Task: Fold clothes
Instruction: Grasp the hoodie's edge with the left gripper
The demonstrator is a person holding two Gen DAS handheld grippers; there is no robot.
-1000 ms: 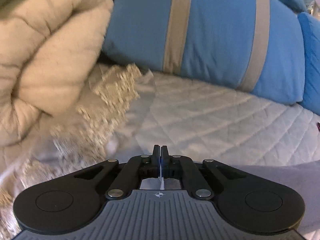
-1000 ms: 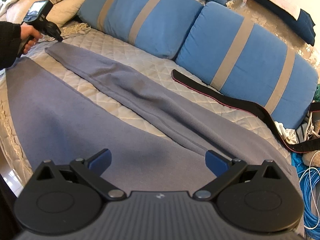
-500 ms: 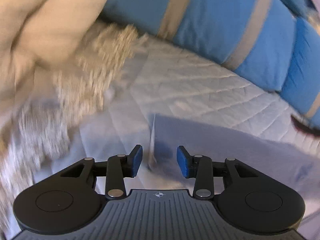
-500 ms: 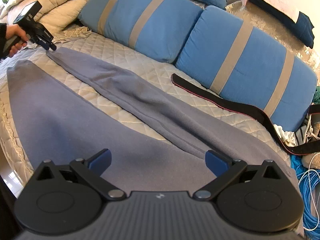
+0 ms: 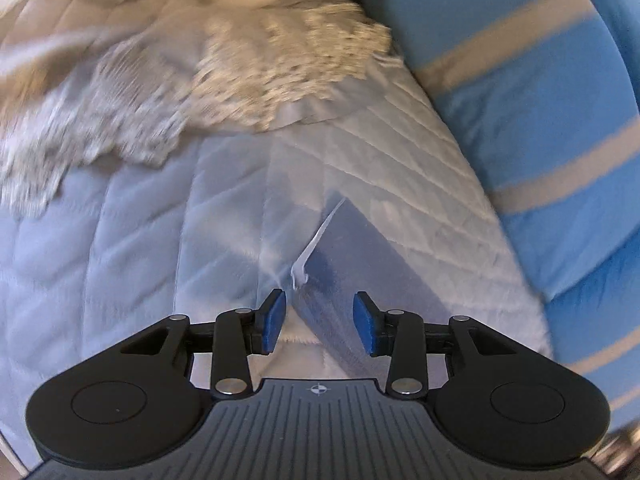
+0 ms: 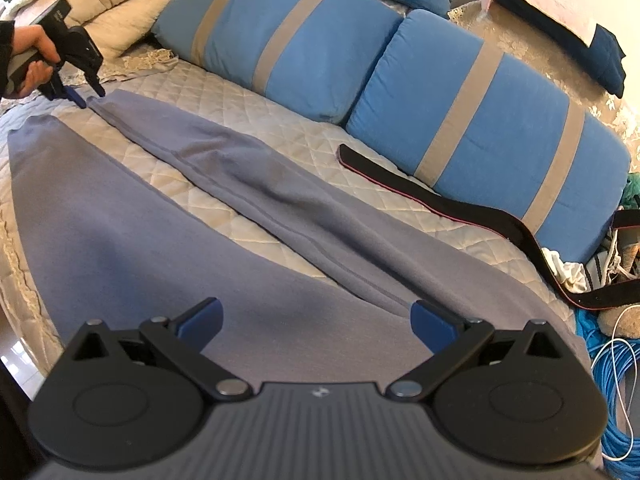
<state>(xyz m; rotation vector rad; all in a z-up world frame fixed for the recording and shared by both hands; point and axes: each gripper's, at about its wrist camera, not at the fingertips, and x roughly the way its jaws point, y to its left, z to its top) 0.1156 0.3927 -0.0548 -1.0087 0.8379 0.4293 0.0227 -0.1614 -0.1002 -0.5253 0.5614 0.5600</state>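
Observation:
Grey trousers [image 6: 280, 200] lie spread on the quilted bed, the two legs running away to the upper left. In the right wrist view my left gripper [image 6: 90, 96] hovers at the far leg's hem, held by a person's hand [image 6: 32, 56]. In its own blurred view, my left gripper [image 5: 320, 312] is open. The hem corner [image 5: 360, 264] with its white tag [image 5: 316, 248] lies just ahead, between the blue pads and apart from them. My right gripper [image 6: 318, 316] stands wide open over the waist end, holding nothing.
Two blue pillows with beige stripes [image 6: 304, 36] [image 6: 500, 120] line the far side. A black belt [image 6: 460, 208] lies before them. A cream duvet [image 6: 116, 4] and lace throw [image 5: 280, 72] sit past the hem. Blue cable [image 6: 612, 392] is coiled at right.
My left gripper went from shut to open, letting the hem drop flat, and it rolled and drew back a little. The right gripper stayed still.

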